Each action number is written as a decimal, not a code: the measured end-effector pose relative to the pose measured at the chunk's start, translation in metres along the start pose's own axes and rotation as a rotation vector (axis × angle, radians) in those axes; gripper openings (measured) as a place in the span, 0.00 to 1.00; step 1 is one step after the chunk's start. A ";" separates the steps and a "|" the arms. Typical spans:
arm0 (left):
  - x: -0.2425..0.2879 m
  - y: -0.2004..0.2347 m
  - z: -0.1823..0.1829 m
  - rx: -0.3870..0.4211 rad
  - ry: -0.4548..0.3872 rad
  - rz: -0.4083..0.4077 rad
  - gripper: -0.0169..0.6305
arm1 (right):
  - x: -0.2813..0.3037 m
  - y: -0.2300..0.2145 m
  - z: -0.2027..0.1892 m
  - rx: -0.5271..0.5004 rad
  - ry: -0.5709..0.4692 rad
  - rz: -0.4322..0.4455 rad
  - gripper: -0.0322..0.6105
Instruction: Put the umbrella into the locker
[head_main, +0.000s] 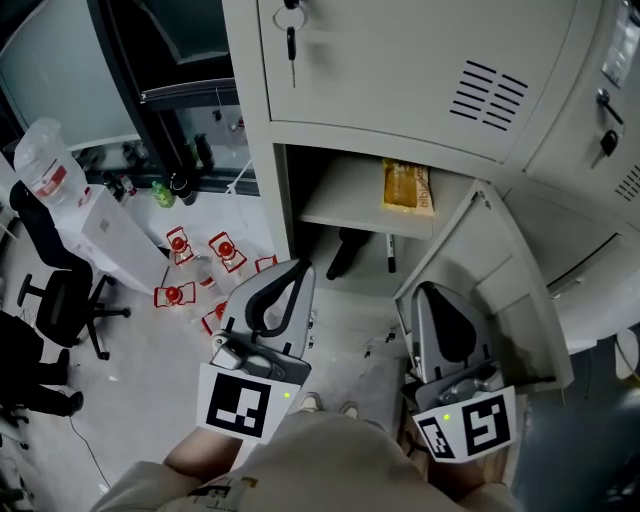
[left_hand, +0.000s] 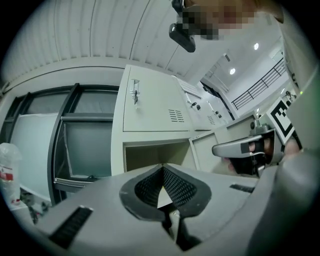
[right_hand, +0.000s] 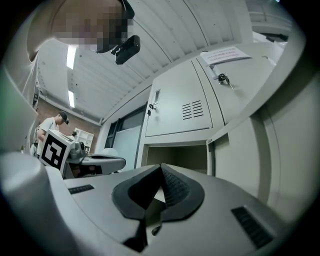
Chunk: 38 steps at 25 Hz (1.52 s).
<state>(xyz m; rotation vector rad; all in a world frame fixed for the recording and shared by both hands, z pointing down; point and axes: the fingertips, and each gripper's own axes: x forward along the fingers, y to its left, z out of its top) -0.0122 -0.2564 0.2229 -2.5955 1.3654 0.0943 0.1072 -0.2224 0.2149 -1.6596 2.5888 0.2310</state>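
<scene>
The grey locker (head_main: 283, 190) stands open in front of me. Under its shelf lies a black folded thing (head_main: 340, 255) that looks like the umbrella. My left gripper (head_main: 297, 268) is held in front of the opening, its jaws shut with nothing between them. My right gripper (head_main: 425, 290) hangs beside the open door (head_main: 500, 290), also shut and empty. In the left gripper view the closed left gripper (left_hand: 162, 169) points at the open compartment (left_hand: 150, 155). The right gripper view shows the right gripper (right_hand: 161, 169) closed the same way before the compartment (right_hand: 175, 156).
A yellow packet (head_main: 407, 187) lies on the locker's shelf. Keys (head_main: 291, 40) hang from the door above. On the floor to the left stand several red-labelled bottles (head_main: 200, 270), a white box (head_main: 115, 240), a big water jug (head_main: 45, 160) and a black office chair (head_main: 60, 295).
</scene>
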 end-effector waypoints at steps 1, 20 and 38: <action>-0.001 -0.003 -0.003 0.001 0.005 -0.006 0.04 | 0.000 0.002 -0.003 0.004 0.008 0.004 0.06; -0.011 -0.012 -0.040 -0.042 0.053 -0.009 0.04 | -0.003 0.016 -0.034 0.002 0.087 0.045 0.06; -0.017 -0.017 -0.039 -0.036 0.062 -0.032 0.04 | -0.007 0.020 -0.038 0.007 0.105 0.041 0.06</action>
